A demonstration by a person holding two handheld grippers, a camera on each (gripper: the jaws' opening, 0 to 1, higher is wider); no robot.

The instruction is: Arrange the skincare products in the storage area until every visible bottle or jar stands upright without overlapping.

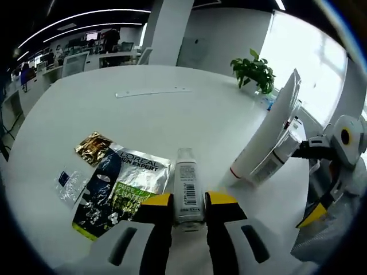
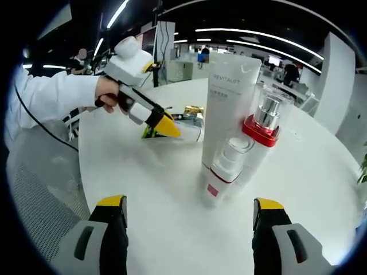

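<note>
In the left gripper view, the left claw point(image 1: 189, 211) is closed on a small white bottle point(image 1: 188, 192) with a barcode label. The bottle lies flat on the round white tabletop point(image 1: 143, 120), its cap pointing away from the claw. Just beside the small white bottle, on its left, lies a flat face mask packet point(image 1: 117, 189) with dark and green print. A small clear sachet point(image 1: 71, 184) lies past the packet, farther from the bottle. To the right of the small white bottle stands a tall white tube point(image 1: 269, 134), cap down, with a boxy white bottle point(image 1: 275, 157) leaning against it. The right claw comes in from the right edge, near those two. Far behind the small white bottle, a potted plant point(image 1: 254, 71) sits at the tabletop's edge.

In the right gripper view, the right claw point(image 2: 189, 215) is wide open — nothing sits between its jaws. Ahead of it stand the tall white tube point(image 2: 228, 103), a pump bottle with a red collar point(image 2: 261, 134) and a smaller white bottle point(image 2: 225, 169), all touching. Left of the tall white tube, a person's hand point(image 2: 109, 91) holds the left claw down by the packet.
</note>
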